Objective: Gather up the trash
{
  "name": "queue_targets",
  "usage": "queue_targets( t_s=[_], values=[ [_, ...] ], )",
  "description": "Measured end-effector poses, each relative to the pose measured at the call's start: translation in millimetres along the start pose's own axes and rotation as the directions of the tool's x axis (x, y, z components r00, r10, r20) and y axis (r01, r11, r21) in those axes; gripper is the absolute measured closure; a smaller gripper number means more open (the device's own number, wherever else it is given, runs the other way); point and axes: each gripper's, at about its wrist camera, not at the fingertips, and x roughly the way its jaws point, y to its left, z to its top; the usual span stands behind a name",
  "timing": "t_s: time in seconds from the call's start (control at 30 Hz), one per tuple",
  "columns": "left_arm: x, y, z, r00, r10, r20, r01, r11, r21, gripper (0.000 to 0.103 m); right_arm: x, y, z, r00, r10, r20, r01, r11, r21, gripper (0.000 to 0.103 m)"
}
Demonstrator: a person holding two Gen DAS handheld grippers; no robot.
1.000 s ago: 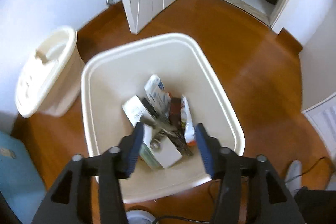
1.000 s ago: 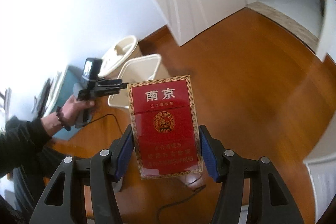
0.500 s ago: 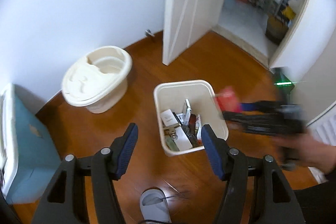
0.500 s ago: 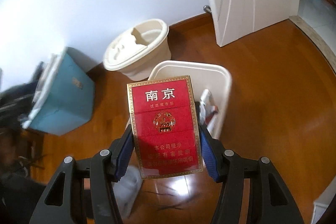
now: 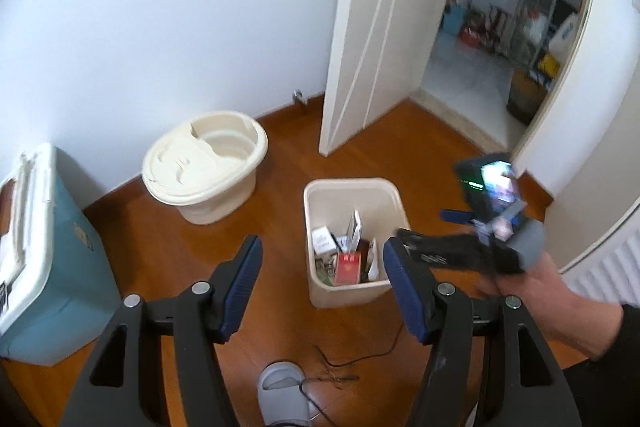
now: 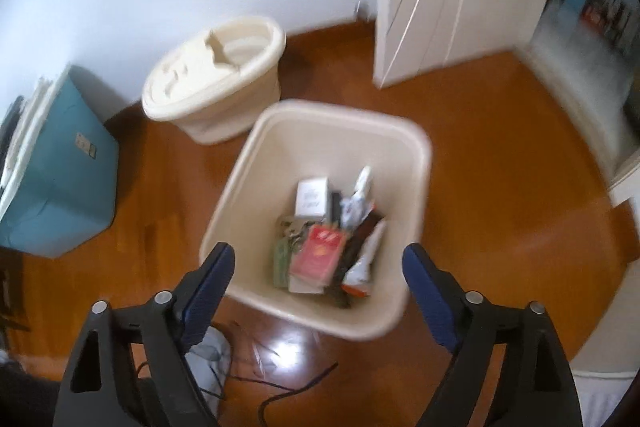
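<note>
A cream square trash bin [image 5: 352, 187] [image 6: 420, 147] stands on the wooden floor and holds several pieces of trash. A red cigarette pack [image 5: 347, 265] [image 6: 319, 253] lies on top of the trash inside it. My left gripper [image 5: 322, 281] is open and empty, high above and in front of the bin. My right gripper [image 6: 318, 287] is open and empty, right above the bin's near rim. In the left wrist view the right gripper's body [image 5: 460, 251] reaches in from the right, over the bin's right edge.
A cream round lidded tub [image 5: 204, 163] [image 6: 216, 75] stands left of the bin by the wall. A teal cooler box [image 5: 44, 251] [image 6: 52, 167] is at far left. An open white door [image 5: 384, 19] is behind. A grey slipper [image 5: 284, 395] and thin cables [image 6: 280, 387] lie near.
My right gripper opened and the red cigarette pack dropped into the bin. My left gripper rose and pulled back from the bin.
</note>
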Motion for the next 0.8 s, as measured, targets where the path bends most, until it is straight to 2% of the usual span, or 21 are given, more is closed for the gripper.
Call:
queue_targets(
  t_s=[0.1, 0.17, 0.2, 0.3, 0.33, 0.37, 0.4, 0.5, 0.57, 0.67, 0.8],
  values=[
    [-44.9, -1.2, -6.6, 0.997, 0.027, 0.065, -0.024, 0.999, -0.041, 0.039, -78.3, 0.4, -15.5, 0.991, -0.085, 0.102, 0.083, 0.996, 0.021, 0.002],
    [-75.9, -2.1, -12.7, 0.993, 0.048, 0.107, -0.042, 0.997, -0.060, 0.019, -142.3, -1.6, -32.3, 0.974, -0.130, 0.186, 0.119, 0.990, 0.069, 0.000],
    [-97.3, -2.9, -18.3, 0.989, 0.068, 0.132, -0.059, 0.996, -0.068, 0.017, -160.5, -0.9, -35.7, 0.967, -0.143, 0.210, 0.127, 0.988, 0.083, 0.000],
    [-137.8, -9.0, -32.2, 0.980, 0.093, 0.175, -0.084, 0.995, -0.061, 0.016, -242.4, 6.9, -63.5, 0.922, -0.224, 0.317, 0.196, 0.974, 0.117, 0.000],
    [-149.6, -12.4, -36.6, 0.977, 0.101, 0.187, -0.091, 0.994, -0.059, 0.012, -259.8, 9.1, -71.4, 0.909, -0.239, 0.341, 0.208, 0.970, 0.126, 0.000],
    [-164.0, -18.0, -42.9, 0.974, 0.103, 0.203, -0.094, 0.994, -0.053, 0.004, -285.5, 13.1, -84.2, 0.896, -0.247, 0.368, 0.212, 0.968, 0.134, 0.000],
    [-172.2, -21.0, -46.6, 0.972, 0.099, 0.214, -0.090, 0.995, -0.050, 0.000, -297.5, 15.9, -92.0, 0.895, -0.241, 0.375, 0.204, 0.969, 0.136, 0.000],
    [-195.2, -33.7, -59.2, 0.970, 0.073, 0.234, -0.068, 0.997, -0.029, 0.000, -335.9, 27.2, -122.3, 0.902, -0.181, 0.393, 0.142, 0.982, 0.128, 0.000],
    [-204.7, -40.8, -70.5, 0.975, 0.045, 0.217, -0.041, 0.999, -0.021, 0.000, -352.8, 38.5, -142.8, 0.910, -0.172, 0.378, 0.139, 0.984, 0.112, 0.000],
    [-218.3, -49.8, -86.3, 0.981, 0.031, 0.192, -0.032, 0.999, 0.002, 0.000, -359.9, 48.1, -171.5, 0.938, -0.171, 0.300, 0.135, 0.981, 0.138, 0.000],
    [-222.4, -55.7, -106.4, 0.991, 0.026, 0.131, -0.032, 0.999, 0.045, 0.000, -369.5, 55.6, -215.3, 0.956, -0.159, 0.246, 0.121, 0.979, 0.164, 0.000]
  ],
)
